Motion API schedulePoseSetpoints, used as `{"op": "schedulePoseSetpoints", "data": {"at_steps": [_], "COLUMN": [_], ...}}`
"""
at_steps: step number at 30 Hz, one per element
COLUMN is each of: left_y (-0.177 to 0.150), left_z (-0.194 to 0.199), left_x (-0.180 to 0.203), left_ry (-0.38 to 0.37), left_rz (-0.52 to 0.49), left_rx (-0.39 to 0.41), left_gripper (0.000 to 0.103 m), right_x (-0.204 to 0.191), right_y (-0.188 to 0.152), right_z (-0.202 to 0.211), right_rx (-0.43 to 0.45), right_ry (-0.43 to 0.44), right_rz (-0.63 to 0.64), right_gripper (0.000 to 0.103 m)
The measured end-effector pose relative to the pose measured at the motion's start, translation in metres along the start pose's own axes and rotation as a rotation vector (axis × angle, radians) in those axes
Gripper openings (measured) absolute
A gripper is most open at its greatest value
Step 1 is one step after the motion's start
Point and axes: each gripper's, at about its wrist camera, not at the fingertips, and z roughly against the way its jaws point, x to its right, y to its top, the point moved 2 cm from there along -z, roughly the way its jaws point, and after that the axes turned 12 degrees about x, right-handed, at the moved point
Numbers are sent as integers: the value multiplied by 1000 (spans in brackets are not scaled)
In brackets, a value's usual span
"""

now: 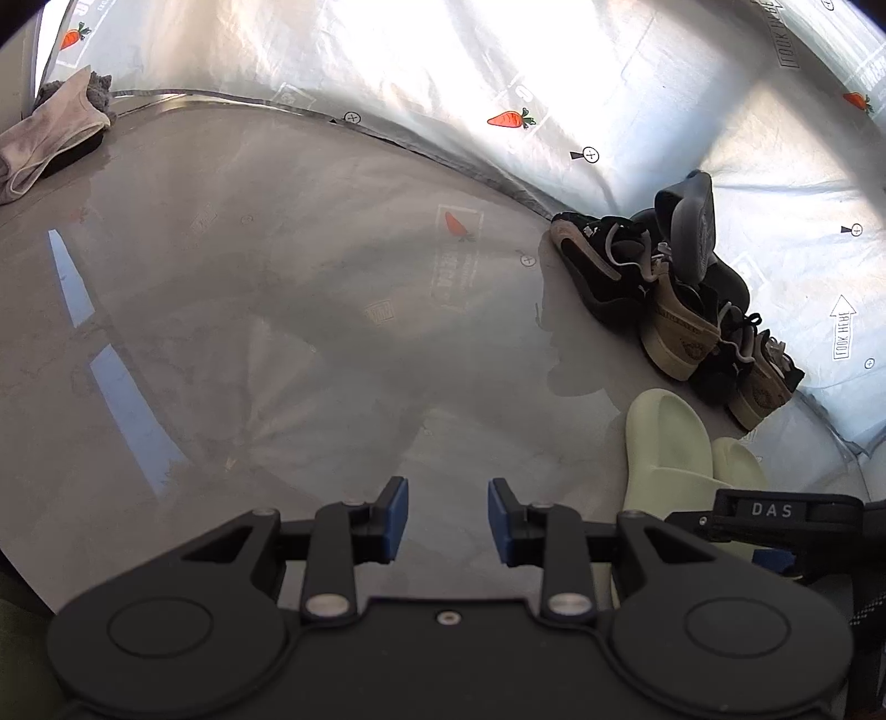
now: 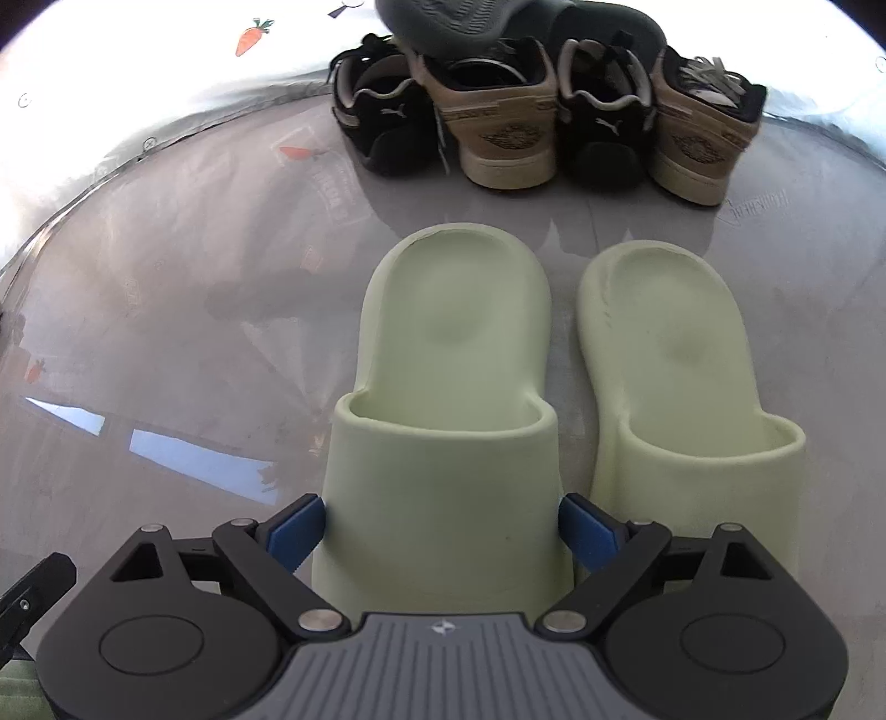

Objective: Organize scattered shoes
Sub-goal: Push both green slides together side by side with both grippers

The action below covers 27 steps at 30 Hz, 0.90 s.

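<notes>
Two pale green slides lie side by side on the grey floor, heels toward the wall: the left slide [image 2: 454, 343] and the right slide [image 2: 670, 343]. My right gripper [image 2: 441, 526] straddles the left slide's strap, a blue pad [image 2: 293, 531] lying against each side. Behind them two black sneakers [image 2: 382, 119] and two tan sneakers [image 2: 501, 133] stand in a row, with a grey slide [image 2: 459, 22] resting on top. In the left wrist view my left gripper [image 1: 448, 520] hovers over bare floor with a small gap and nothing between its pads. The green slides [image 1: 664, 443] sit to its right.
A silver protective sheet [image 1: 443, 66] printed with carrots covers the wall behind the shoes. A crumpled pale cloth [image 1: 50, 144] lies at the far left by the wall. The glossy grey floor [image 1: 249, 304] stretches out left of the shoes.
</notes>
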Motion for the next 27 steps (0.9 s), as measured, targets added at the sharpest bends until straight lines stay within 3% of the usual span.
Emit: {"op": "schedulePoseSetpoints", "data": {"at_steps": [4, 6, 11, 14, 20, 24, 27], "left_y": [-1, -2, -4, -5, -9, -13, -17], "left_z": [-4, -5, -7, -10, -14, -19, -23], "left_x": [13, 20, 23, 24, 42, 59, 71], "left_ry": [-32, -47, -64, -80, -142, -185, -215], "left_rz": [-46, -75, -98, -94, -153, -197, -225], "left_rx": [-10, -13, -24, -39, -64, -85, -100], "left_gripper": [32, 33, 33, 33, 33, 33, 33], "right_x": [8, 16, 46, 89, 175, 189, 175], "right_y": [-7, -6, 6, 14, 11, -4, -8], "right_z": [4, 15, 68, 70, 33, 22, 24], "right_rx": [13, 25, 222, 294, 215, 173, 168], "right_ry": [26, 92, 210, 170, 241, 343, 344], "right_rz": [-9, -24, -5, -2, -176, -251, -219], "right_gripper": [92, 95, 101, 101, 94, 86, 86]}}
